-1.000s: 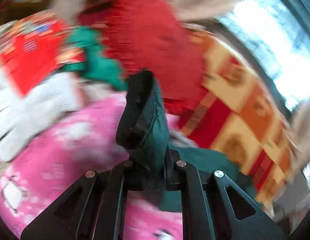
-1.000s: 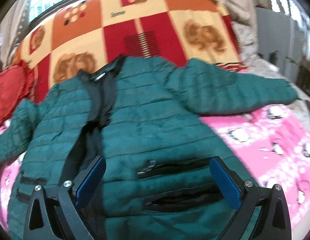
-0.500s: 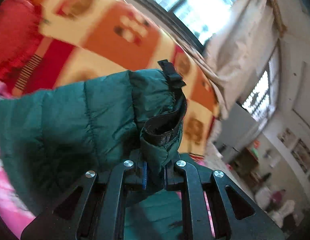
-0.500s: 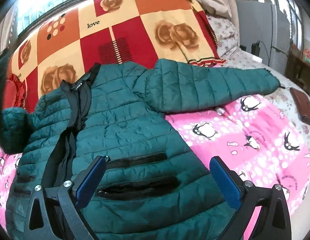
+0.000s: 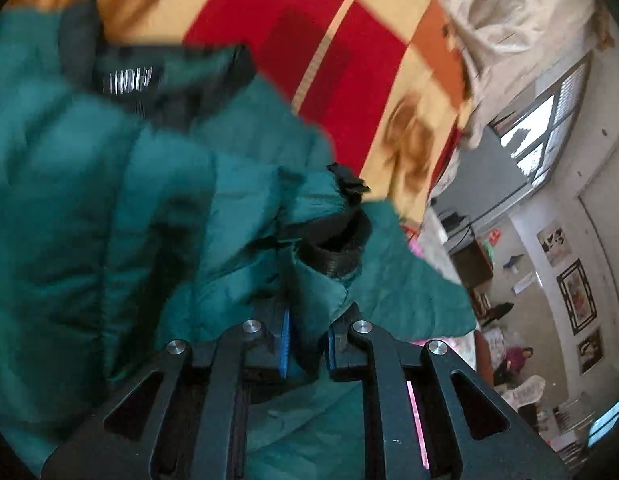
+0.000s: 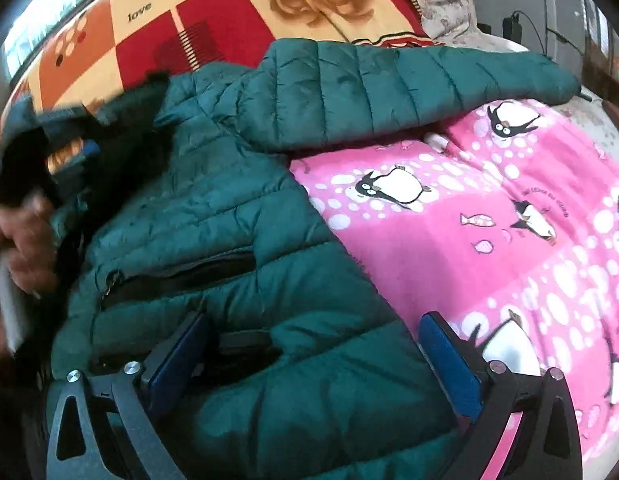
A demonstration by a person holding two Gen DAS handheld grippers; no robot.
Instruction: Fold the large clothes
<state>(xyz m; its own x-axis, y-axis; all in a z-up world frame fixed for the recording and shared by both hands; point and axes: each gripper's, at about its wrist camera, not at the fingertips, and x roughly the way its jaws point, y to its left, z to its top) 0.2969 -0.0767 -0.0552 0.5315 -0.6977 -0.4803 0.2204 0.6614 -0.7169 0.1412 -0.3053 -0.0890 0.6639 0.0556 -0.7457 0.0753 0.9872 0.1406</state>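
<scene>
A dark green quilted jacket (image 6: 229,208) lies face up on a pink penguin blanket (image 6: 489,220), its far sleeve (image 6: 409,84) stretched out to the right. My left gripper (image 5: 307,344) is shut on the cuff of the other sleeve (image 5: 329,248), holding it over the jacket's chest near the black collar (image 5: 165,84). My right gripper (image 6: 313,356) stands open low over the jacket's hem, its blue pads (image 6: 449,364) apart on either side of the fabric, near the zip pockets (image 6: 177,272). A hand (image 6: 25,236) with the left tool shows at the left edge of the right wrist view.
A red, orange and cream rose blanket (image 6: 189,28) covers the bed beyond the jacket. Past the bed's right side are a grey cabinet (image 5: 477,184), a window (image 5: 541,132), framed pictures (image 5: 577,296) and cables (image 6: 521,24).
My left gripper has swept the held sleeve cuff from beside the red cushion across onto the jacket's chest. My right gripper has sunk closer to the hem and swung right.
</scene>
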